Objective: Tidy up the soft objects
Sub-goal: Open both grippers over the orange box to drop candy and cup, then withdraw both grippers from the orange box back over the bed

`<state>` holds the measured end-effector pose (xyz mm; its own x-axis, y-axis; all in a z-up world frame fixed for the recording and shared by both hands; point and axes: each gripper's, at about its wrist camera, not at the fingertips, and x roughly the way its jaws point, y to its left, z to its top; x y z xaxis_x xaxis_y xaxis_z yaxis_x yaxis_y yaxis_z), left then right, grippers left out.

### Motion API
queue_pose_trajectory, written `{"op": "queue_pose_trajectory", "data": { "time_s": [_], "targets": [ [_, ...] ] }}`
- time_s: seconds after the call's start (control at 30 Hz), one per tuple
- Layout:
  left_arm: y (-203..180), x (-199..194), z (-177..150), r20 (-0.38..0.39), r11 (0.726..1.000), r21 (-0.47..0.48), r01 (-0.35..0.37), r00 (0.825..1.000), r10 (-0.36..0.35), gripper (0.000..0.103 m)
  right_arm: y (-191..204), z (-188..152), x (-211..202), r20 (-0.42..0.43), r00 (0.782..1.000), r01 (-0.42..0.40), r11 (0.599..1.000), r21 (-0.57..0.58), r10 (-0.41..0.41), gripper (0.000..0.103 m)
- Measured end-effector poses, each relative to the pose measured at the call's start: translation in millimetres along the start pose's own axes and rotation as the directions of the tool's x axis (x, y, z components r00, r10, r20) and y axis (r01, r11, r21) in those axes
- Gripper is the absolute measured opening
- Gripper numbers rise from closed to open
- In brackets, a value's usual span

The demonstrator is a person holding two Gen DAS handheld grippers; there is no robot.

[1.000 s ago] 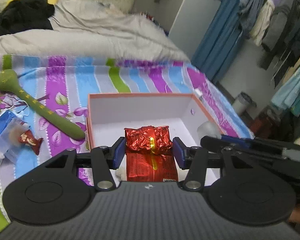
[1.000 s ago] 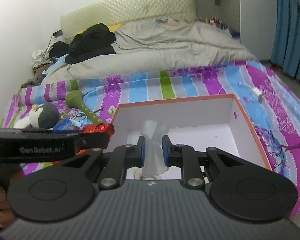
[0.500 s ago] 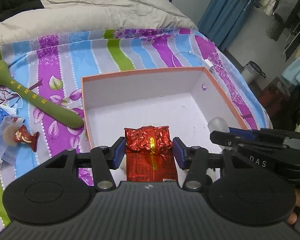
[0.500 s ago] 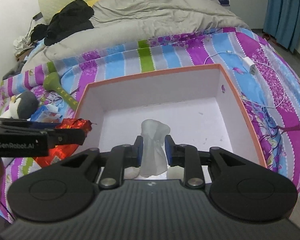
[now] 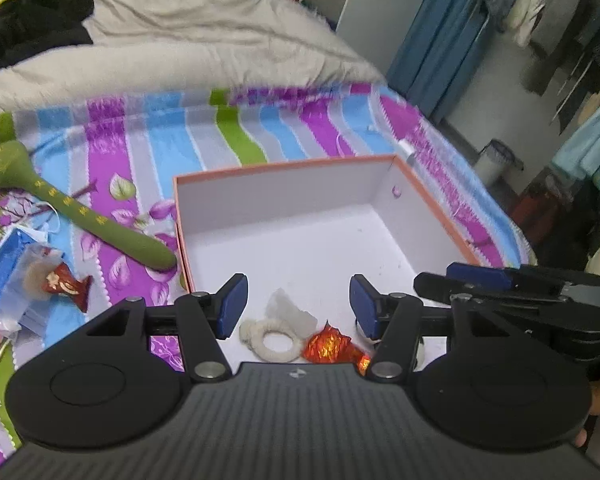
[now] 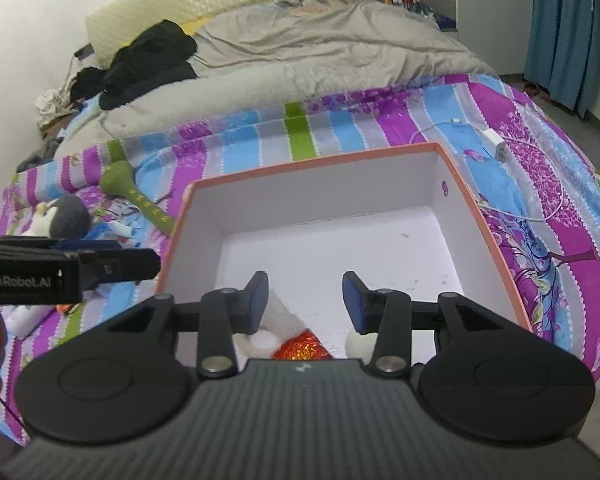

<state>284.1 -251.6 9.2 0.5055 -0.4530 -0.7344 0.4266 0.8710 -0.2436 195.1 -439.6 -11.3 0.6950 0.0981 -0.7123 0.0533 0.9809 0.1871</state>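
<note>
1. Your box (image 5: pixel 284 184) sits on the bedsheet (image 5: pixel 172 148).
2. In the box, at its near end, the ring (image 5: pixel 274 340) lies just left of the foil packet (image 5: pixel 330 346).
3. Left of the box lies the long-handled mallet (image 5: pixel 80 216); the charger (image 6: pixel 496 144) lies right of the box.
4. Behind the box lies the duvet (image 6: pixel 320 64).

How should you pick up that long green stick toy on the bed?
Judging by its shape, grab the green stick toy mid-shaft, from above, fingers straddling it crosswise. It lies flat on the striped sheet, and the slim shaft looks easier to close on than the bulbous head.
</note>
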Motion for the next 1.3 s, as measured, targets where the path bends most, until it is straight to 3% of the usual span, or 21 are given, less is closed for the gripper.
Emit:
{"op": "queue_pose_trajectory", "data": {
  "time_s": [0.27, 0.43, 0.57, 0.9, 1.3],
  "targets": [
    [-9.3, -66.5, -33.2, 0.162, 0.999, 0.039, -0.026, 0.987, 0.019, 0.062, 25.8, -24.9, -41.3, 0.096, 0.994, -0.041, 0.999, -0.032, 0.043, 0.044],
    [-6.9, -99.1, -64.4, 0.241, 1.0, -0.002, 0.021, 0.97, -0.02, 0.062, 40.9, -47.0, -62.0, 0.157, 0.985, -0.063, 0.997, -0.044, 0.07, 0.044],
    [-5.2, -119.5, -92.6, 0.279, 1.0, -0.012, 0.006, 0.96, -0.002, 0.062, 48.6, -66.8, -70.6, 0.179, 0.977, -0.113, 0.993, -0.023, 0.116, 0.044],
    [8.4, -151.9, -148.5, 0.319, 0.999, -0.033, -0.03, 0.947, 0.039, 0.062, 79.2, -111.1, -86.9, 0.221, 0.965, -0.129, 0.988, -0.08, 0.143, 0.044],
    [48.8, -182.9, -198.9, 0.325, 0.99, -0.108, -0.086, 0.938, 0.117, 0.062, 122.4, -144.5, -86.7, 0.187, 0.969, -0.139, 0.98, -0.141, 0.164, 0.044]
  ]
}}
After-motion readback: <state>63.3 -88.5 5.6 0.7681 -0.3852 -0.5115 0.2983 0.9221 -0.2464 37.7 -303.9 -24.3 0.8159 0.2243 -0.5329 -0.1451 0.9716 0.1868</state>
